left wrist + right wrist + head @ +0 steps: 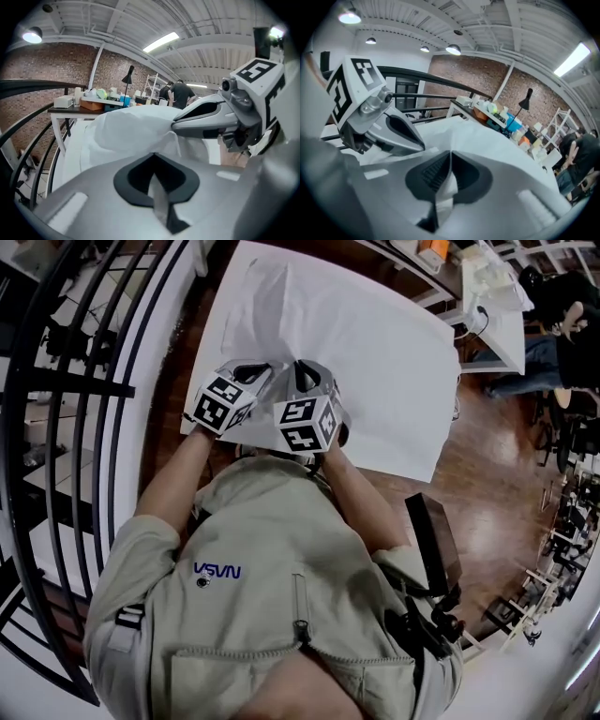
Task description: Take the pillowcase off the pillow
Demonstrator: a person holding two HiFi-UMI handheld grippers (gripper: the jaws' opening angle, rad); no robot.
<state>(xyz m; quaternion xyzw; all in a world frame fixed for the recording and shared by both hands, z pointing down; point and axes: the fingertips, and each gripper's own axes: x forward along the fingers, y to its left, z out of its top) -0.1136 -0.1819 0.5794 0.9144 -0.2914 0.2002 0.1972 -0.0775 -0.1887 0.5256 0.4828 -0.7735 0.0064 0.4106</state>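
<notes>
Left gripper (153, 160) and right gripper (449, 159) both clamped shut on the near edge of a white fabric pillowcase (375, 343)
They sit side by side, each nipping a fold of the cloth between its dark pads (433, 173); the rest bunches just ahead of the jaws, then stretches flat away from the person, over a brown wooden floor (487, 465)

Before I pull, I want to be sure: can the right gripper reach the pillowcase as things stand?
It seems yes: the right gripper sits at the near edge of the pillowcase, fingers shut on a fold of it.
</notes>
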